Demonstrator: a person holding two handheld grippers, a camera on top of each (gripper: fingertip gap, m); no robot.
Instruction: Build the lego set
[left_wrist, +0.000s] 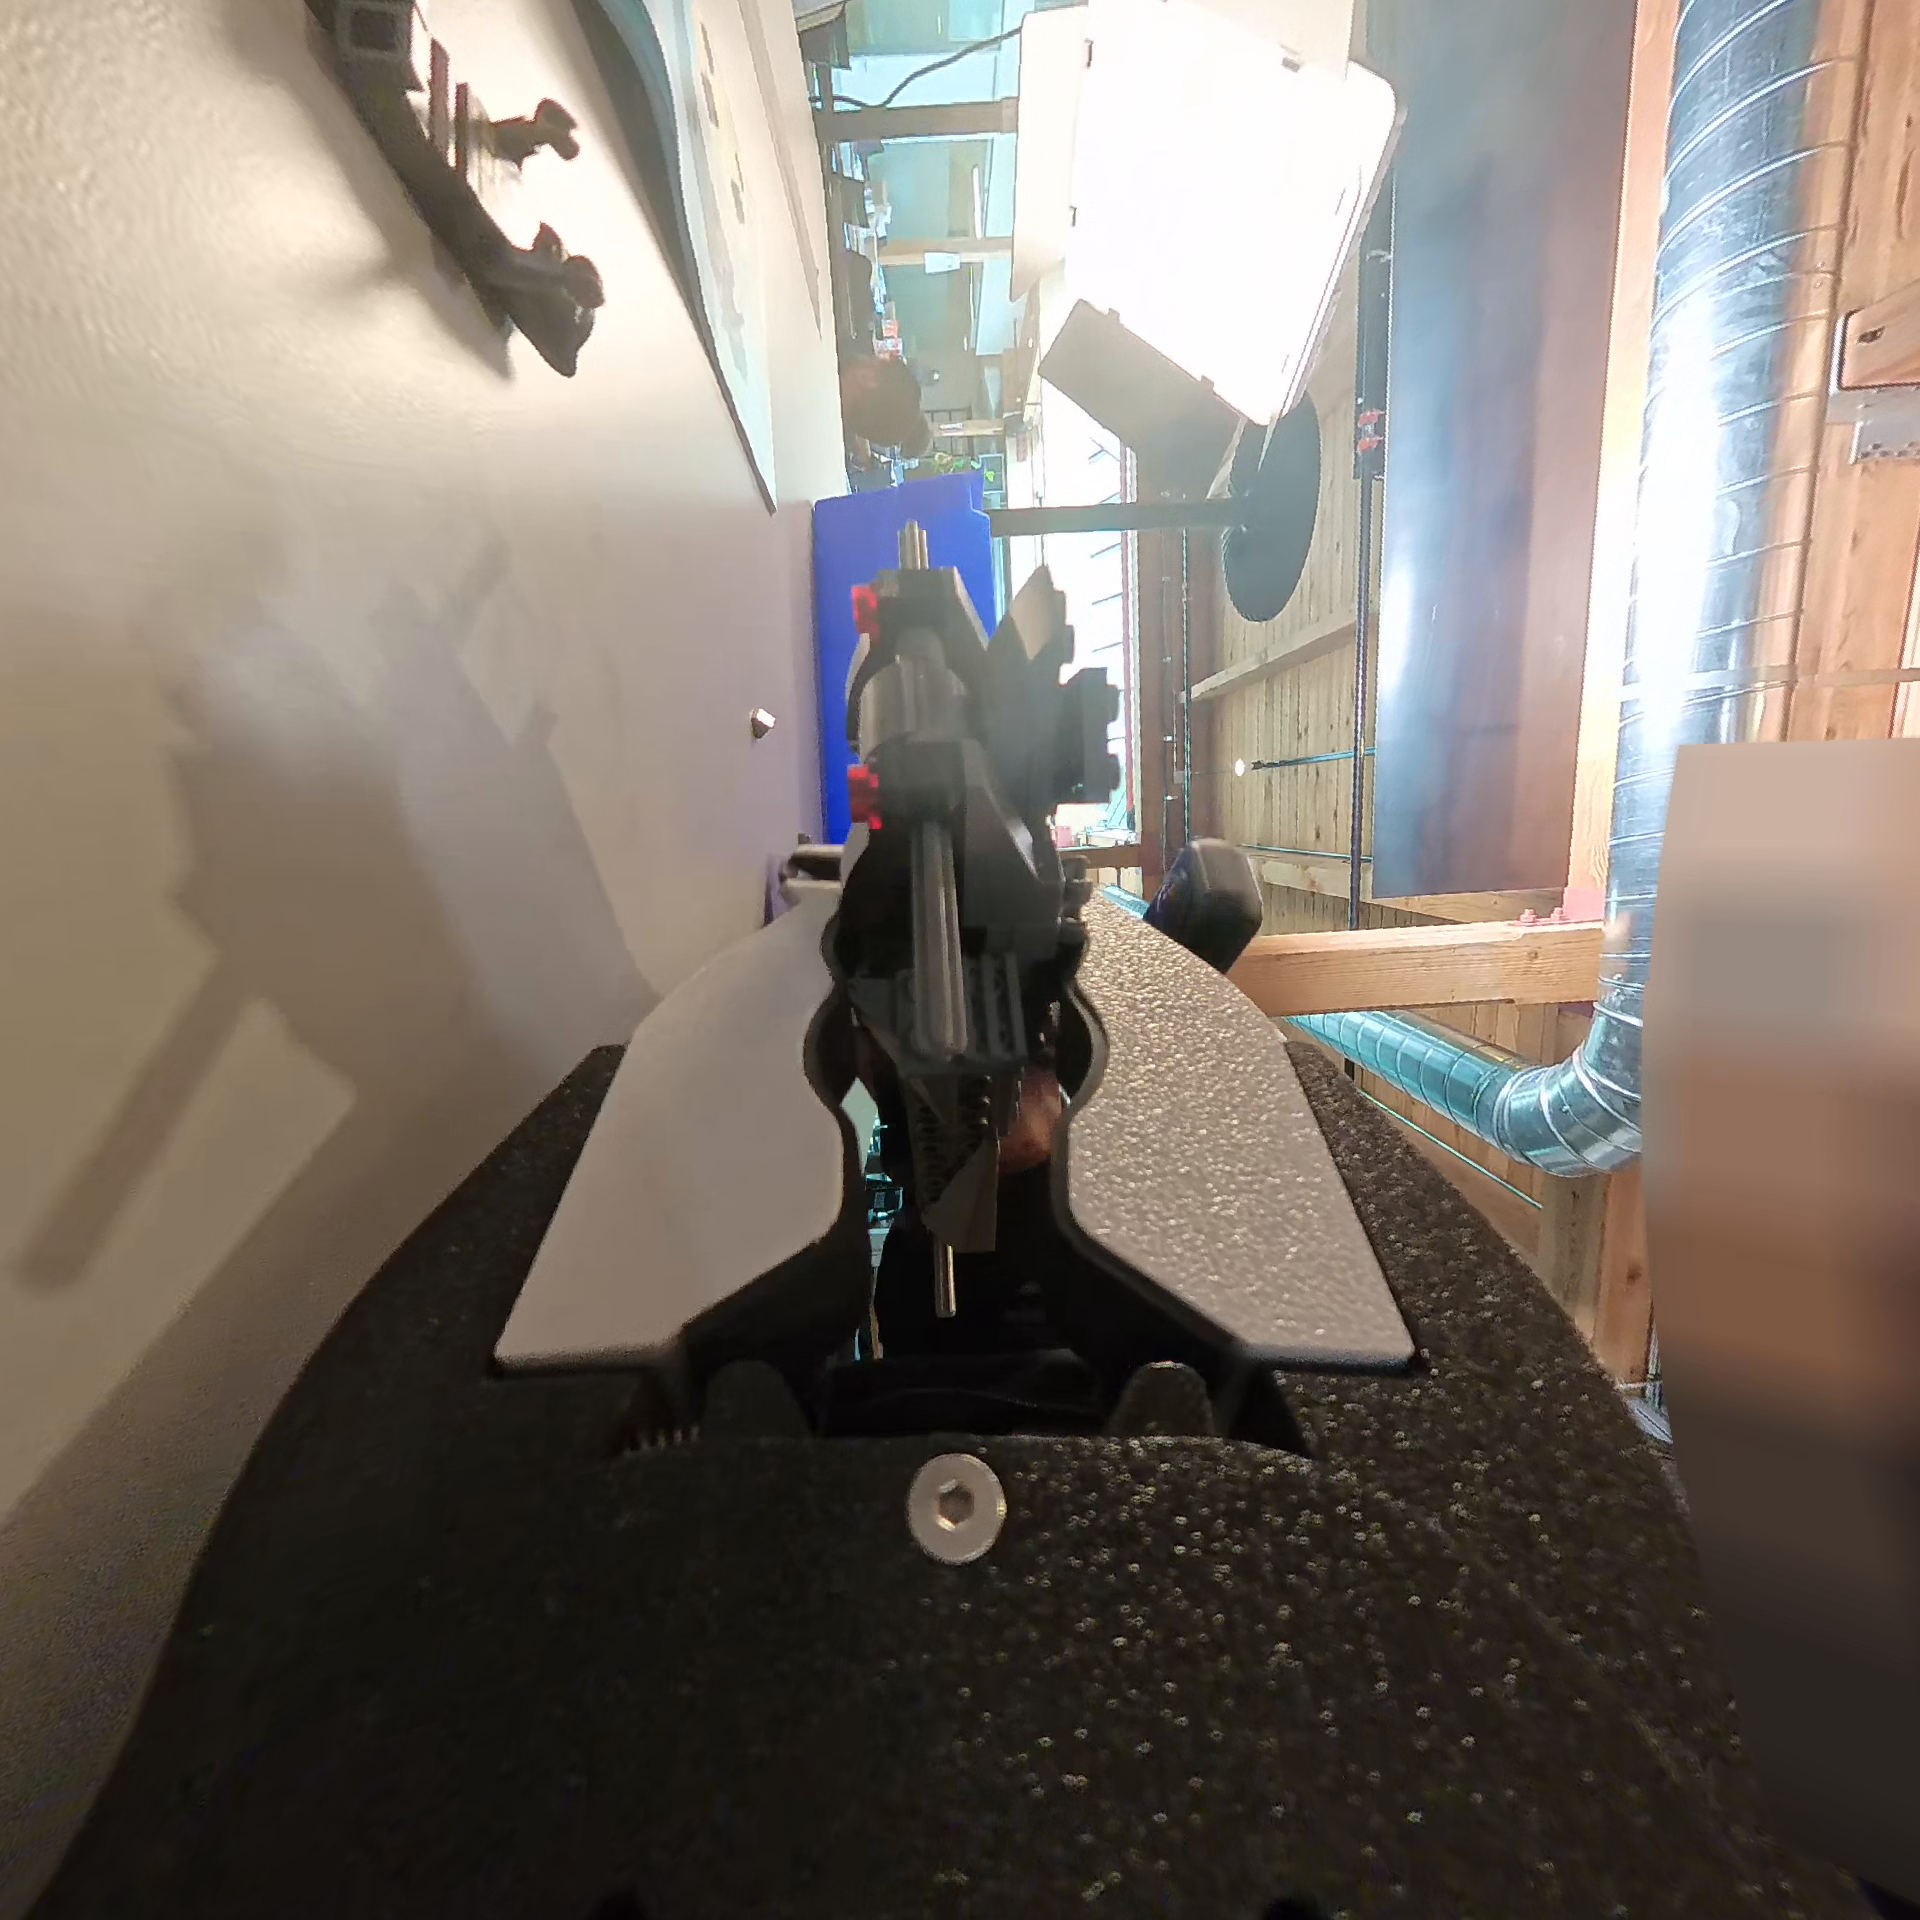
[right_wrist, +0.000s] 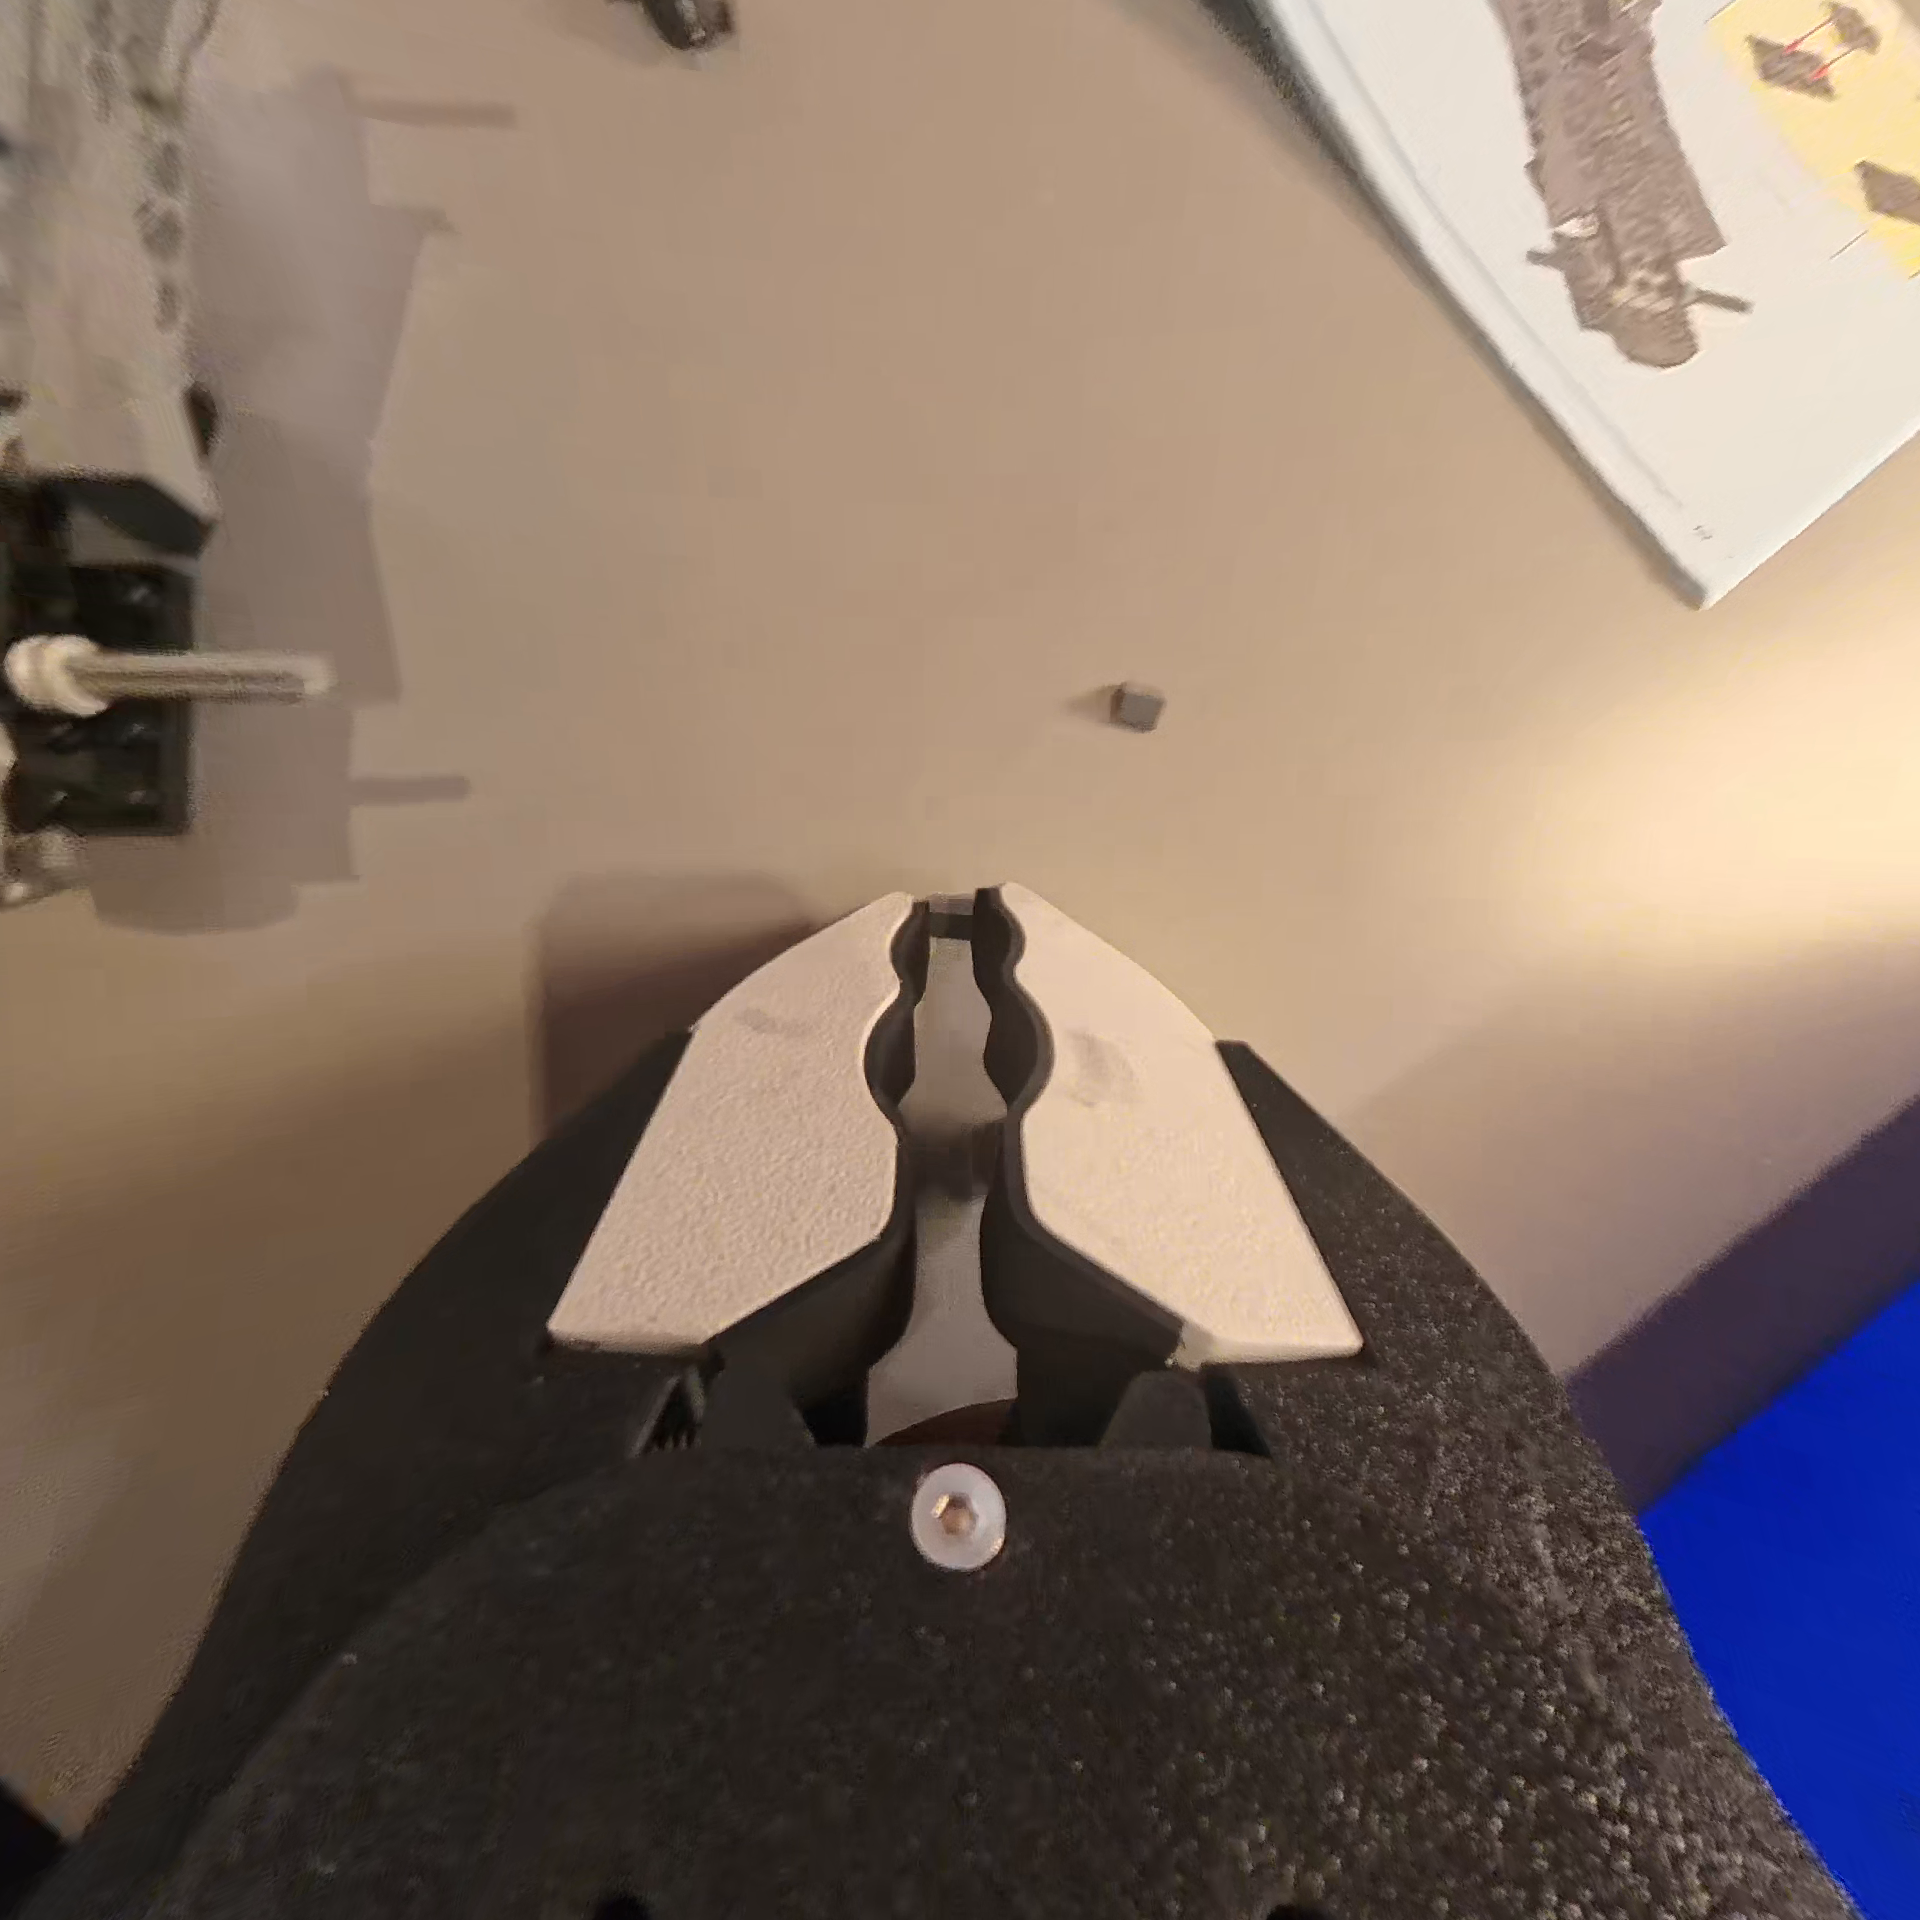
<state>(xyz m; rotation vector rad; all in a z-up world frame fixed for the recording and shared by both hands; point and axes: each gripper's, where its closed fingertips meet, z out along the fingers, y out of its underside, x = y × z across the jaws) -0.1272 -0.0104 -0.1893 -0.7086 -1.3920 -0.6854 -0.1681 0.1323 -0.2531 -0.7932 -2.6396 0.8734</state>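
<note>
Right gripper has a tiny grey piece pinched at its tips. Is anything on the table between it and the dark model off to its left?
Nothing visible. In the right wrist view the right gripper holds the small grey piece over bare table; the dark model lies leftward. The loose grey piece sits off to the right.

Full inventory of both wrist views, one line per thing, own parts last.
Brick assembly: one, black and dark grey with red pins and grey axles, clamped between the left tool's fingers.
Small grey piece: one, pinched at the right tool's fingertips.
Loose small grey piece: one, on the table beyond the right tool.
Dark brick part: one, black, on the table, far end.
Instruction booklet: one, white with printed pictures, on the table, upper right.
Bin: one, blue, at the table edge.
Table: one, beige.
Lamp panel: one, white, lit, background.
Duct: silver, along the wooden wall.
Left tool: one, grey fingers, black body.
Right tool: one, the same.
</note>
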